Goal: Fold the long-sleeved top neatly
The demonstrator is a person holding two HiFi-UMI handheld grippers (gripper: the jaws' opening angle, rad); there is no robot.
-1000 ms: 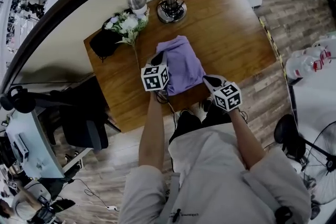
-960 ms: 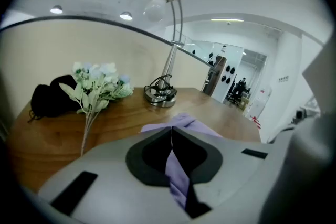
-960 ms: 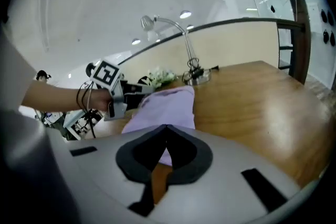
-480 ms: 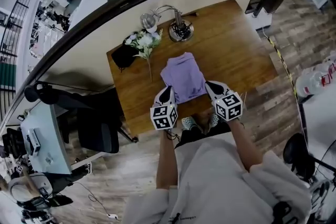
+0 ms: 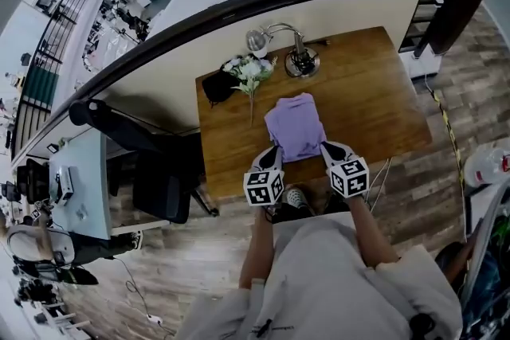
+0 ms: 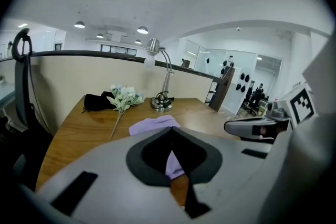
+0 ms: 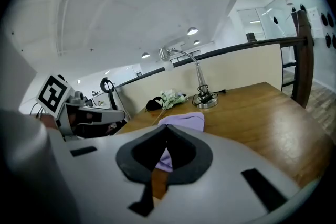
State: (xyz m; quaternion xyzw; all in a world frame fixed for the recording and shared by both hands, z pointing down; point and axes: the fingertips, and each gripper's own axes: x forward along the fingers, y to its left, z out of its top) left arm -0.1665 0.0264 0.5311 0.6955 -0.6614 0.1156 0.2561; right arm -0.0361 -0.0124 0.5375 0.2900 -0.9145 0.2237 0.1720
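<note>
Folded lilac top, soft and light.
Left tongs, right tongs closed, empty; I'd pinch its near edge.

Soft, even brightness comes from round ceiling lights; the table carries a mild sheen and only faint shadows. My head view bows hard at its edges (the railing curves like an arch). Both gripper views fade to black corners, and my left tool and right tool loom close, grey and soft-focused.
</note>
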